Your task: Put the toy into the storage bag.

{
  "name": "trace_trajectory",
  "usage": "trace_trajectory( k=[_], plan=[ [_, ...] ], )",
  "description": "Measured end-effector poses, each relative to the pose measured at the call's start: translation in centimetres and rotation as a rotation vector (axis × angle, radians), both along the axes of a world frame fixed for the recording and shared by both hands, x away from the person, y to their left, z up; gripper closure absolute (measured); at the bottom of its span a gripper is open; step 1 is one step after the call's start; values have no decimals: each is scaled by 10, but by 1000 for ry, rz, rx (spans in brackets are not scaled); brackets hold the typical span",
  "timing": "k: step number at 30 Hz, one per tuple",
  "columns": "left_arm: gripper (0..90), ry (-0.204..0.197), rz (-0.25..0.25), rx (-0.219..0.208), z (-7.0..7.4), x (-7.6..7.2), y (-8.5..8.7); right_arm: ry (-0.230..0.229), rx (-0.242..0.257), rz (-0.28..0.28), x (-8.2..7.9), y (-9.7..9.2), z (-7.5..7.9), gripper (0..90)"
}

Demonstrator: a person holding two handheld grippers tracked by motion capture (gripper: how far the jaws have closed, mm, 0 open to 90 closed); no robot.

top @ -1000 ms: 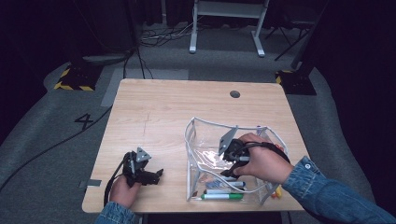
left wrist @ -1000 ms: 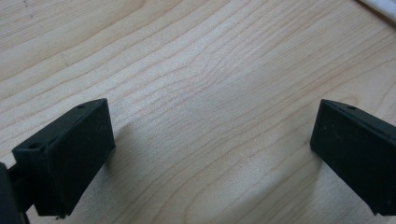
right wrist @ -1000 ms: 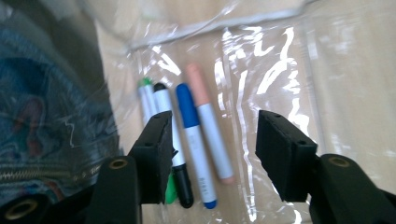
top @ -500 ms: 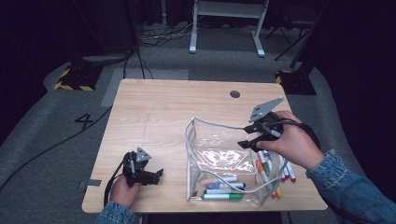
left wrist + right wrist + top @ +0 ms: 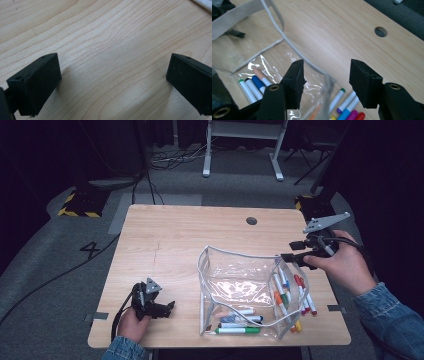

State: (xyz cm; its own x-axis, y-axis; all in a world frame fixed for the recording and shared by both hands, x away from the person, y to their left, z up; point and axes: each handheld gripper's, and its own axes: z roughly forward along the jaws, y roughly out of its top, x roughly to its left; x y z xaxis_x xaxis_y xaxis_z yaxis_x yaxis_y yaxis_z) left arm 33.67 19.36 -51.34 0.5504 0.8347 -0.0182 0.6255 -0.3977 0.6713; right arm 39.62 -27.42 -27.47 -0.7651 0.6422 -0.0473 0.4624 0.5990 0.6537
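A clear plastic pouch (image 5: 240, 285) with a white rim stands open on the wooden table (image 5: 190, 235). Several markers (image 5: 240, 320) lie inside it, and more markers (image 5: 300, 295) lie against its right side. My right gripper (image 5: 288, 249) hovers at the pouch's far right corner, held in a hand. Its jaws have just closed a little but stand open. In the right gripper view the pouch rim (image 5: 294, 50) runs across the gap of this gripper (image 5: 325, 75), untouched by the pads. My left gripper (image 5: 170, 309) rests open on the table at front left, with bare wood between its jaws (image 5: 113, 82).
A round cable hole (image 5: 251, 220) sits in the table's far right part. The table's right edge is close under my right hand. A black cable trails from the left gripper off the front edge. A white stand and cables are on the floor beyond.
My right gripper has risen from over the pouch's middle and moved right and away to its far right corner, uncovering the markers beside it. The left gripper has stayed put.
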Motion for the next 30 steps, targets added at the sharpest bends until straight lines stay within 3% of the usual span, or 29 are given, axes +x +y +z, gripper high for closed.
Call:
trace_trajectory(
  k=[4,11,17,30],
  plan=[
    [0,0,0,0,0,0,0,-7,-2,-78,6,-21,-3,475],
    [0,0,0,0,0,0,0,43,20,-230,17,-59,-24,491],
    [0,-1,0,1,0,0,0,108,-33,-323,26,-86,-60,491],
    [0,0,0,0,0,0,0,263,-104,-401,21,-109,-138,492]
  ],
)
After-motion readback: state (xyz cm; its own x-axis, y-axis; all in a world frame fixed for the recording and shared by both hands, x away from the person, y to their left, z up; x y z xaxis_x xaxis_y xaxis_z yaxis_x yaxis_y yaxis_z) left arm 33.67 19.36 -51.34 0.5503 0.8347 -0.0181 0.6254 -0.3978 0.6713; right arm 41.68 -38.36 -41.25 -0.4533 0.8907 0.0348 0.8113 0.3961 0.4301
